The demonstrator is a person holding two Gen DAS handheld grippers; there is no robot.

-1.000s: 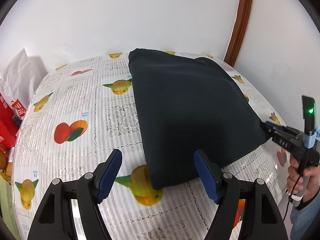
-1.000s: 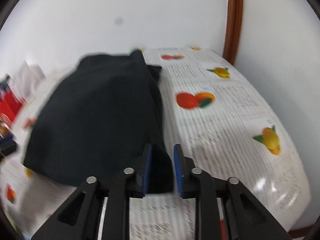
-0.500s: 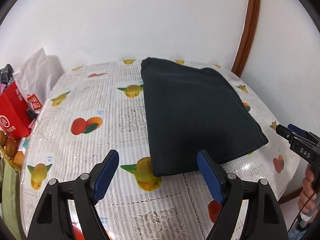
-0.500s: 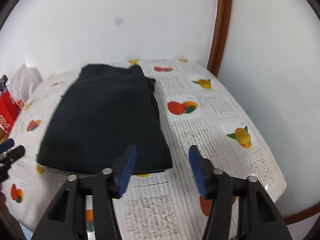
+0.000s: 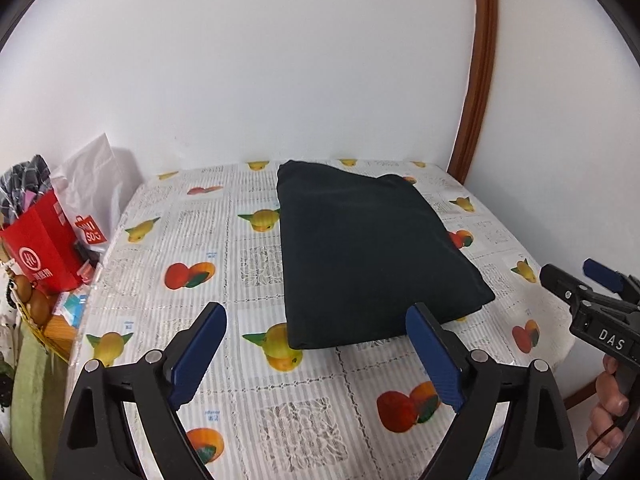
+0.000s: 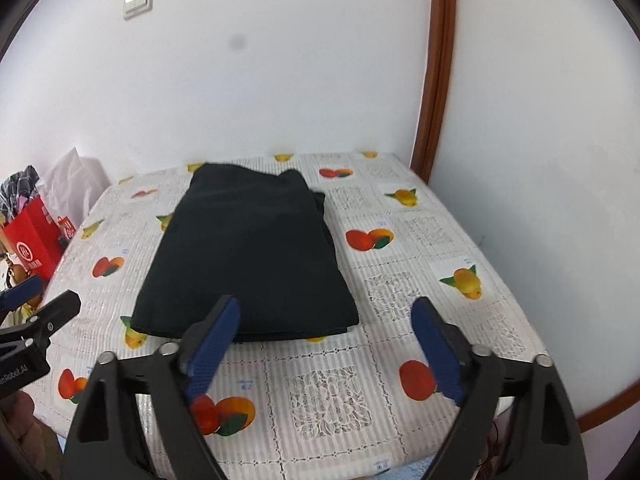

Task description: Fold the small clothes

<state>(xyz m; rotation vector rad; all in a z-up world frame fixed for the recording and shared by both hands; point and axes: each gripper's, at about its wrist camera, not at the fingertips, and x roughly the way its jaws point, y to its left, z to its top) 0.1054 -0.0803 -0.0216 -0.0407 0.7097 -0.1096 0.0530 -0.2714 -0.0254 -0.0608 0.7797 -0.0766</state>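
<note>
A black garment (image 5: 368,256) (image 6: 248,252) lies folded into a neat rectangle on the fruit-print tablecloth (image 5: 224,272) (image 6: 424,240). My left gripper (image 5: 316,326) hovers above the table's near edge, short of the garment's near-left corner; its jaws are opening with nothing between them. My right gripper (image 6: 326,322) hangs above the near edge by the garment's near-right corner, its jaws also opening and empty. Each gripper shows in the other's view: the right gripper (image 5: 572,276) at the right border, the left gripper (image 6: 36,296) at the left border.
A red paper bag (image 5: 40,252) (image 6: 32,240) and a white plastic bag (image 5: 96,184) stand off the table's left side, with a basket of clutter (image 5: 44,320) below. A white wall lies behind; a brown door frame (image 5: 476,80) (image 6: 436,68) rises at the back right.
Both grippers rose and drew back from the garment. The right one, shut on the garment's corner a second ago, let go and spread wide; the left widened a little. The garment stays flat.
</note>
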